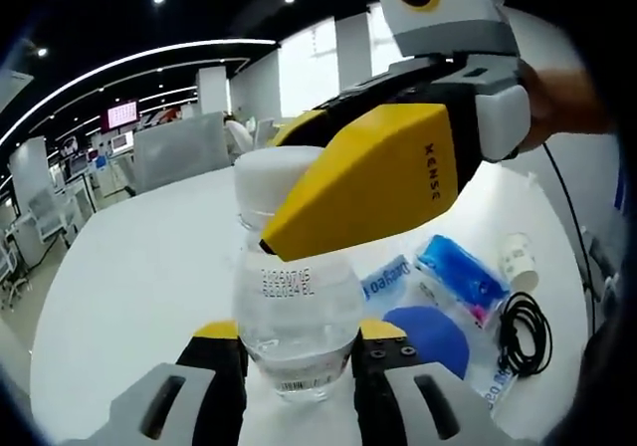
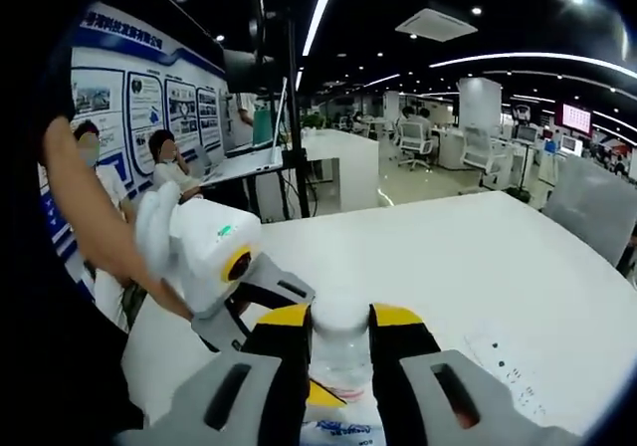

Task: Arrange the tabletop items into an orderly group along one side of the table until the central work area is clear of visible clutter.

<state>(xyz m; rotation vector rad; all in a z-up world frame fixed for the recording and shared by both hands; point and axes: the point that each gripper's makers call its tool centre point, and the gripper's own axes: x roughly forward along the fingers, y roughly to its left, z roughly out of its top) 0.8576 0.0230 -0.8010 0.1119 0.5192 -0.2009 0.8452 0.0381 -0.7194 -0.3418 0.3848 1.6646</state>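
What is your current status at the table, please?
Left gripper shut on water bottle body; right gripper shut on its cap. Packets, cable beside.

bright, even ceiling strip lighting | soft shadows | fisheye bending at edges | sharp centre

Left gripper view: cam sits low, just above the tabletop (image 1: pixel 149 257), looking fwd along its own jaws, v. close to the water bottle (image 1: pixel 297 307), w/ office desks far behind. The right hand-held gripper (image 1: pixel 299 232) enters from upper right. Right gripper view: cam higher, looking down along its jaws at the bottle cap (image 2: pixel 339 319), close; left hand-held gripper (image 2: pixel 328 391) comes in from the left. Both views share the bottle, white tabletop and open office bkgd.
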